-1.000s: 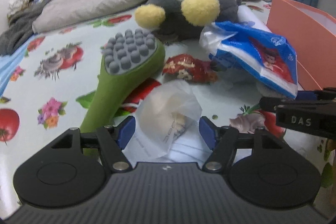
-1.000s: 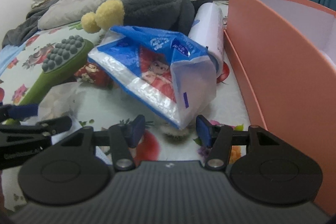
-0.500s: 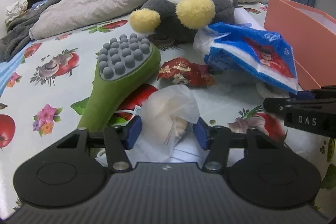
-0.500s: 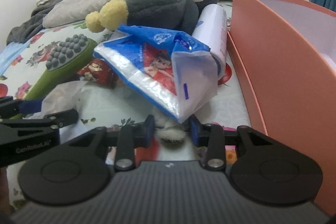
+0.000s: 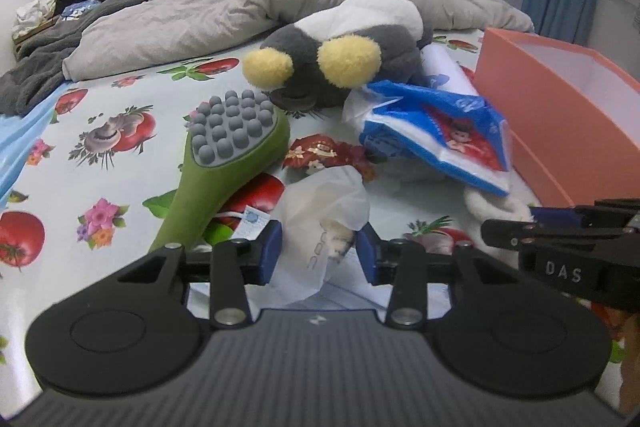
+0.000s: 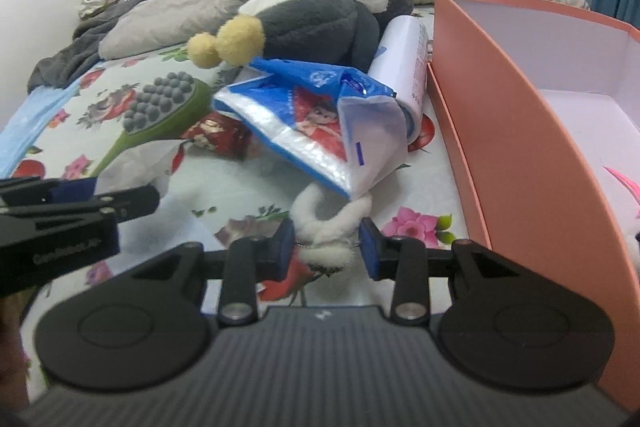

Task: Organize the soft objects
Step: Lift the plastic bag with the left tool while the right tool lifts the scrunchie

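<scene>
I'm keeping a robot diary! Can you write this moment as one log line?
left gripper: fingers around white tissue wad | right gripper: fingers around white fluffy toy | orange box: open, to the right

bed [image 5: 120, 115] | on it: massager [image 5: 224, 163], plush [image 5: 340, 59], box [image 6: 520, 115]

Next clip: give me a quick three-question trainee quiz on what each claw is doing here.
1. What sits between the left claw fingers?
2. True or false: the right claw straddles the white fluffy item.
3. The orange box lies A) right of the blue packet in the right wrist view, B) left of the green massager.

Key: 1. the white crumpled bag; 2. true; 3. A.
</scene>
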